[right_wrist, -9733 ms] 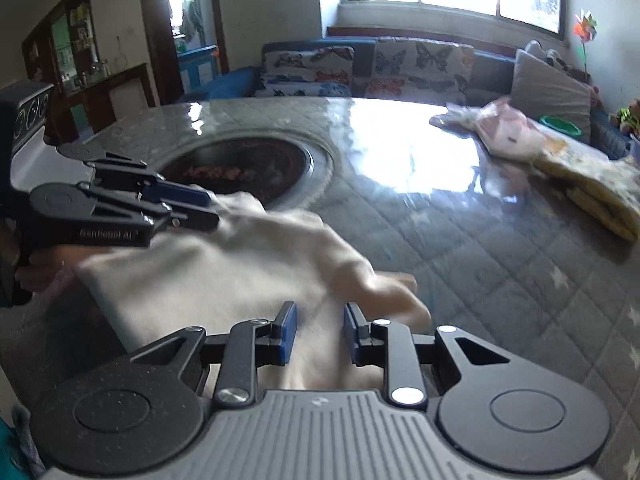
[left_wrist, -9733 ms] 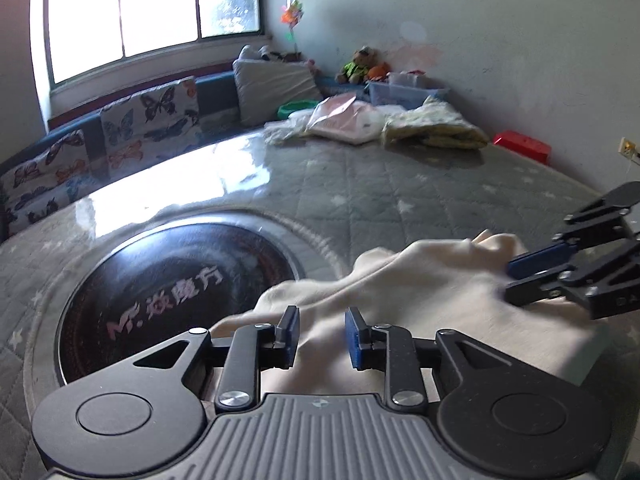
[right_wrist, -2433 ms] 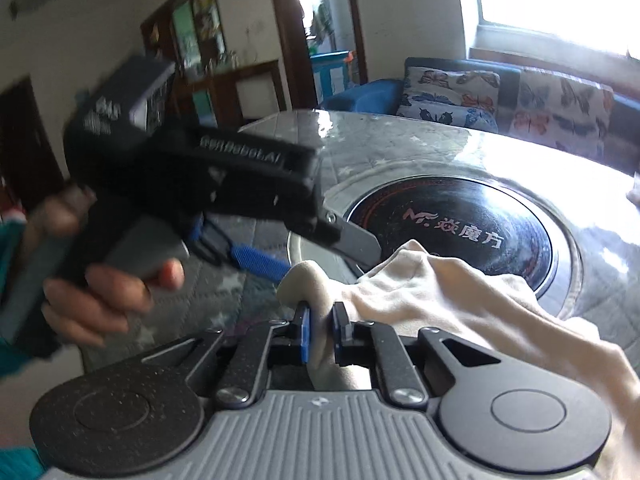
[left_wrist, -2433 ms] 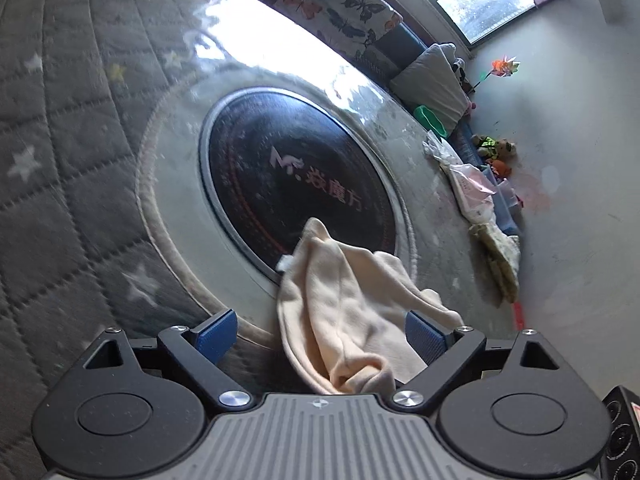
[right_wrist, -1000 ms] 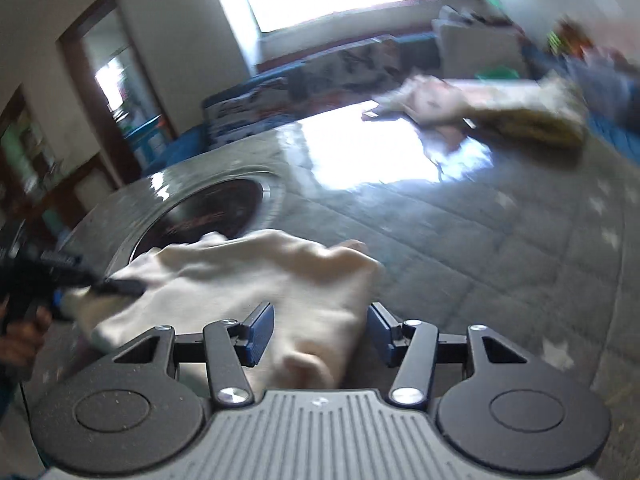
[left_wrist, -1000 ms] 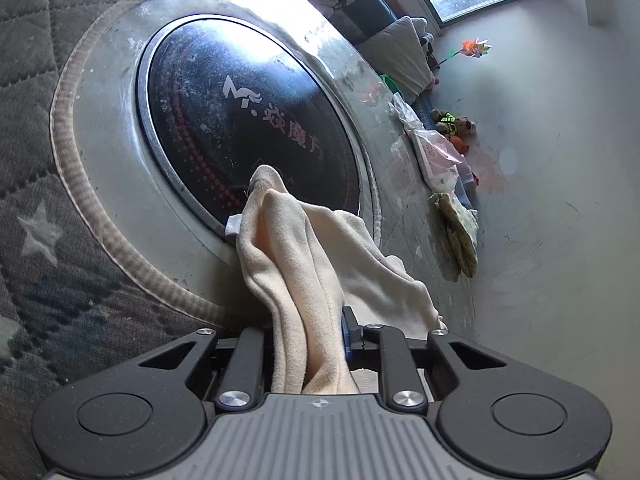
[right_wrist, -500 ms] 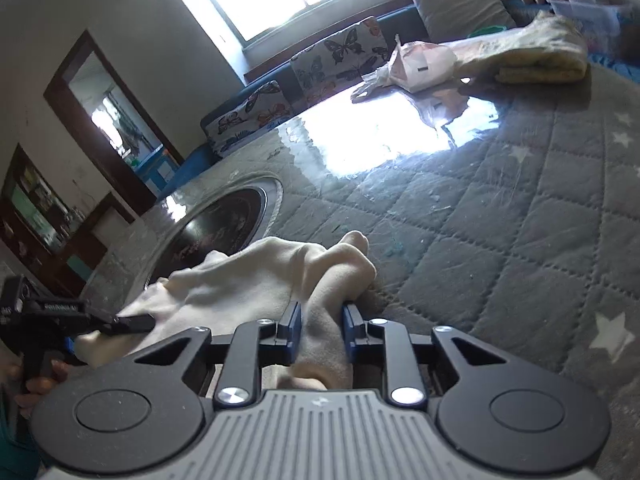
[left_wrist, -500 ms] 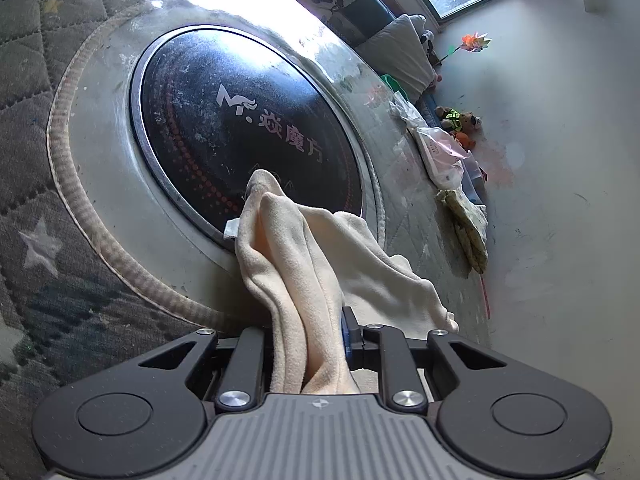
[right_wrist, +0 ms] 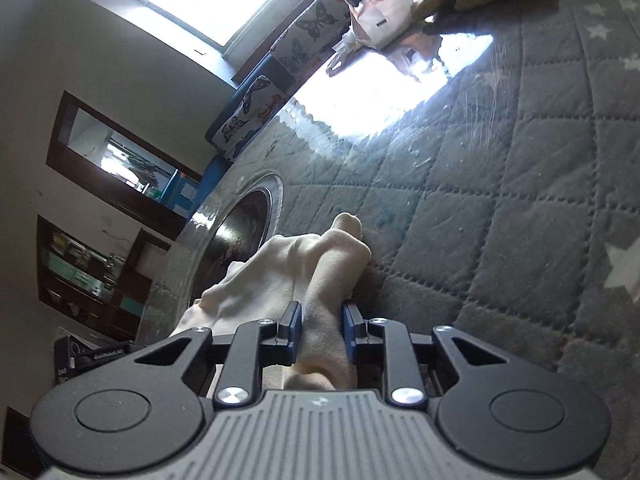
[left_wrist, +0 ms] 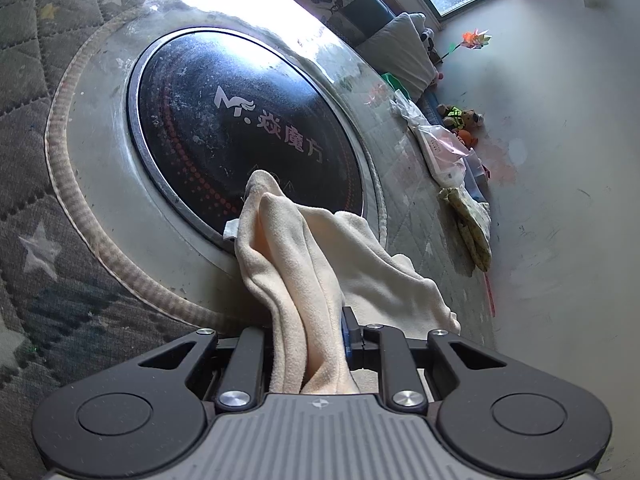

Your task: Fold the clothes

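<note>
Both grippers clench the cream garment [left_wrist: 320, 264]: left gripper [left_wrist: 306, 344] by the table's round inset [left_wrist: 224, 120], right gripper [right_wrist: 320, 332] over quilted cover [right_wrist: 500, 220], likely to spread it.

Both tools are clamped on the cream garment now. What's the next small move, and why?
Probably lift both ends and draw them apart. The left tool and the right tool are each shut on a bunched end of the cream fleece garment, which lies crumpled, partly over the black round glass cooktop set in the grey quilted table cover. It likely needs flattening before any fold.
</note>
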